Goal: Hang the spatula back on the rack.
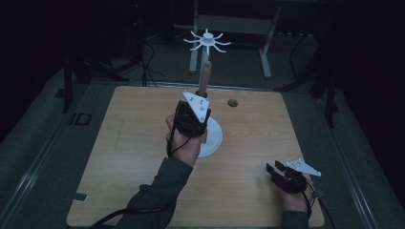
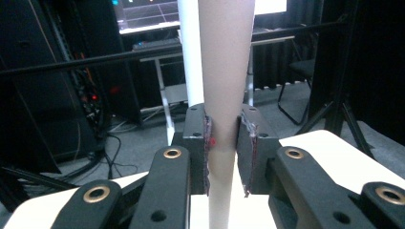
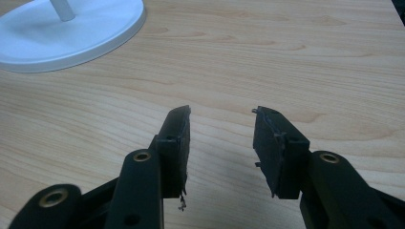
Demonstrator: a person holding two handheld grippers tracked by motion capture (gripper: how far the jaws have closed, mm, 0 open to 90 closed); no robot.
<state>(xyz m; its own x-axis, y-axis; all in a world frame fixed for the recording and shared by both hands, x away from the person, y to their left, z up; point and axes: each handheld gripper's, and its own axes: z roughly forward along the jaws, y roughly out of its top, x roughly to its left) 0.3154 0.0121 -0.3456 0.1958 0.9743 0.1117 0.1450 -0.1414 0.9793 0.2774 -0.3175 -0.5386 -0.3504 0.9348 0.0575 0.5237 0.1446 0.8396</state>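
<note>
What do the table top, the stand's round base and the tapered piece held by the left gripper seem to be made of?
Table top: pale wood or wood-look laminate, matt; grain lines run across it.
Round base: probably white plastic, smooth, faint sheen, moulded rim.
Tapered piece: unclear, maybe unfinished wood or card; plain beige, matt, no grain visible. The left gripper clamps it between its fingers.

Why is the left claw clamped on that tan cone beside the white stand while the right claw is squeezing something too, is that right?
Not quite. The right claw holds nothing: the right gripper view shows its jaws apart over the bare wooden table. The left claw is indeed clamped on the tan cone beside the white stand.
</note>
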